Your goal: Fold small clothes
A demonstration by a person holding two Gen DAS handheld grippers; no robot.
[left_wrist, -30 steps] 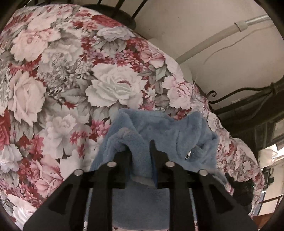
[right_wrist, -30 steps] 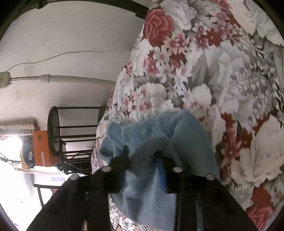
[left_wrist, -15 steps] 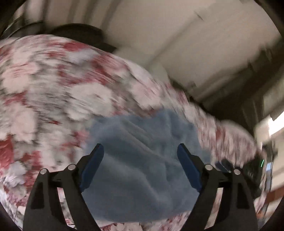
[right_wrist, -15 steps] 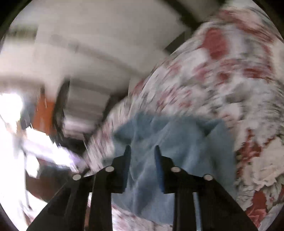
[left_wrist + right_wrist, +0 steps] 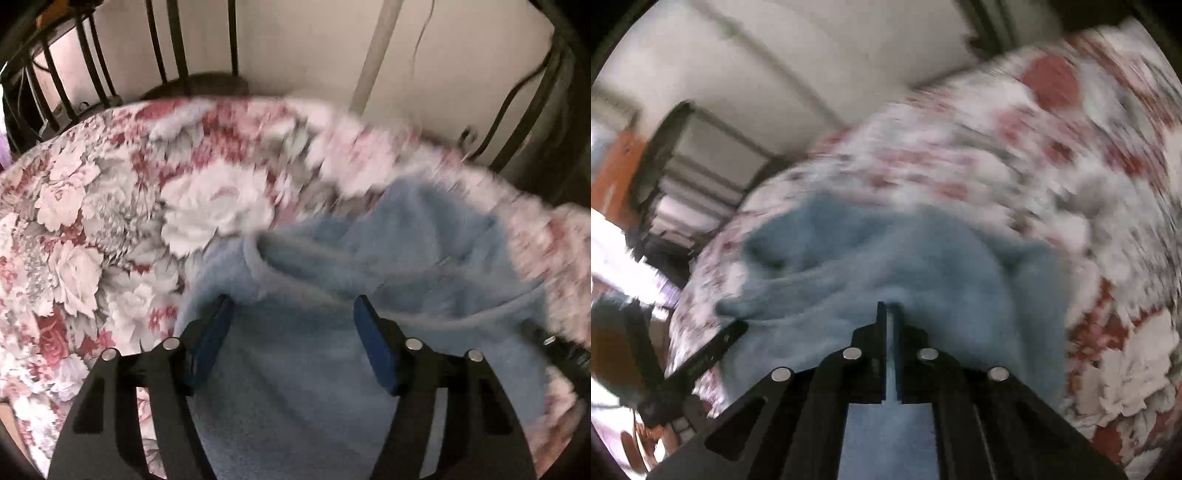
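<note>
A light blue fleece garment lies crumpled on the floral bedspread. My left gripper hovers over its near part. Its blue pads stand wide apart and are closing, with the fleece below them and untouched. In the right wrist view the same garment bunches toward my right gripper. That gripper's jaws are shut together, and folds of fleece pucker right at their tips. A dark part of the right gripper shows at the garment's right edge. A black part of the left gripper shows at the lower left.
Black metal bed rails and a pale wall with a grey pipe stand behind the bed. A black wire rack and an orange object sit beyond the bed's edge. The floral bedspread stretches to the right.
My left gripper let go of the fleece fold and opened wide. My right gripper's jaws narrowed from around a thick fold to shut. Both views rolled and the garment spread flatter.
</note>
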